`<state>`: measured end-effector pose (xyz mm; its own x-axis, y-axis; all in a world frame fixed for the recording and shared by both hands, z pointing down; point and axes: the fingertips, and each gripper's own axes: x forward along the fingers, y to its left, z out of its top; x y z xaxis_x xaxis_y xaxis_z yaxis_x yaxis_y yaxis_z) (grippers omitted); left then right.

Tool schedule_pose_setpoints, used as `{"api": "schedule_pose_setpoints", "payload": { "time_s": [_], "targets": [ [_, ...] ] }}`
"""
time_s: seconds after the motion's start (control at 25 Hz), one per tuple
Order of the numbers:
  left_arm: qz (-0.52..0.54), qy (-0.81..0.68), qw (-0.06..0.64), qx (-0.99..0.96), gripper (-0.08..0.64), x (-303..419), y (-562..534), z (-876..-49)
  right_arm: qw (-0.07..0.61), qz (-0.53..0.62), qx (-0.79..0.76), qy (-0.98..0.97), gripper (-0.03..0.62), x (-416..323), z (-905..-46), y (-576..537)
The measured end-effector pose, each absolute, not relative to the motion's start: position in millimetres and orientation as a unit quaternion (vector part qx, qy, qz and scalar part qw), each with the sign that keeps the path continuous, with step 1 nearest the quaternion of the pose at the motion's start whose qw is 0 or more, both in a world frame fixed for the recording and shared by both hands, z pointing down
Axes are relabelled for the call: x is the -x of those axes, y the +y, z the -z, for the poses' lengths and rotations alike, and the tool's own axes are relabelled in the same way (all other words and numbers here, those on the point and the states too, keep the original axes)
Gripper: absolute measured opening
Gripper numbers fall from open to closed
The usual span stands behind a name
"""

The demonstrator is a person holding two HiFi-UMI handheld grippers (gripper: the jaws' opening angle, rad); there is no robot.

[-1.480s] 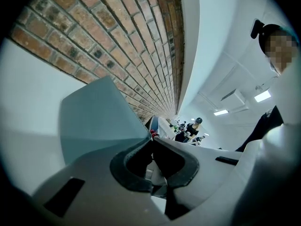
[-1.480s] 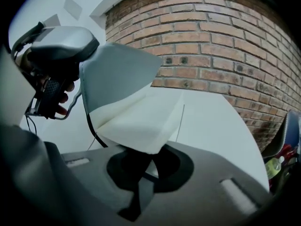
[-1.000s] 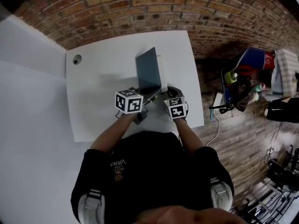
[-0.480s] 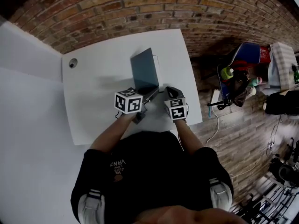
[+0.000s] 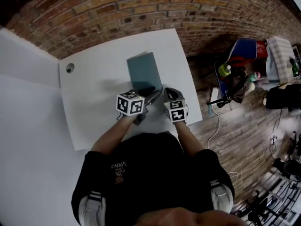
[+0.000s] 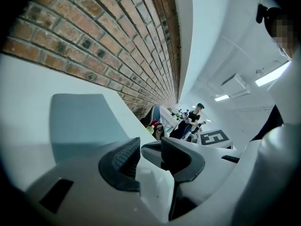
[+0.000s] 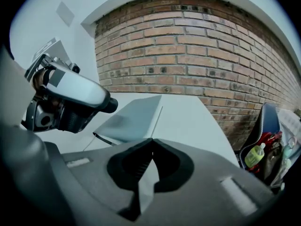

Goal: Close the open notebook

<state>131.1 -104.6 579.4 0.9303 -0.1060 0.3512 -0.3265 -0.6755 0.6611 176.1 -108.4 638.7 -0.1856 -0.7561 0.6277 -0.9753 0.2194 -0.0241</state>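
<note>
The notebook point(image 5: 144, 73) with a grey-blue cover lies shut on the white table point(image 5: 94, 98), just beyond both grippers. My left gripper point(image 5: 148, 98) is at its near edge; its jaws are opening, and in the left gripper view point(image 6: 148, 150) nothing is between the pads, with the notebook point(image 6: 82, 124) ahead to the left. My right gripper point(image 5: 169, 94) is beside the notebook's near right corner. In the right gripper view its jaws point(image 7: 150, 147) are shut on nothing. There the notebook's point(image 7: 134, 117) near corner gapes slightly under the left gripper point(image 7: 107, 105).
A round cable hole point(image 5: 70, 68) sits at the table's far left. A brick wall point(image 5: 141, 8) runs behind the table. Bags and bottles point(image 5: 240, 72) stand on the wooden floor off the table's right edge. A person point(image 6: 193, 121) stands far off.
The notebook's cover stood upright a second ago and now lies flat, closed over the pages. The left gripper's jaws have come apart off the cover. Both hands stayed near the notebook's near edge.
</note>
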Motion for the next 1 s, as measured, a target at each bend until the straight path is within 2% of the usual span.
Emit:
{"api": "schedule_pose_setpoints", "payload": {
  "time_s": [1.0],
  "targets": [
    [-0.133,-0.158,0.351,-0.913,0.133,-80.9,-108.6,-566.2,0.219,-0.189,-0.607,-0.740,-0.002,-142.4,-602.8,-102.1]
  ]
}}
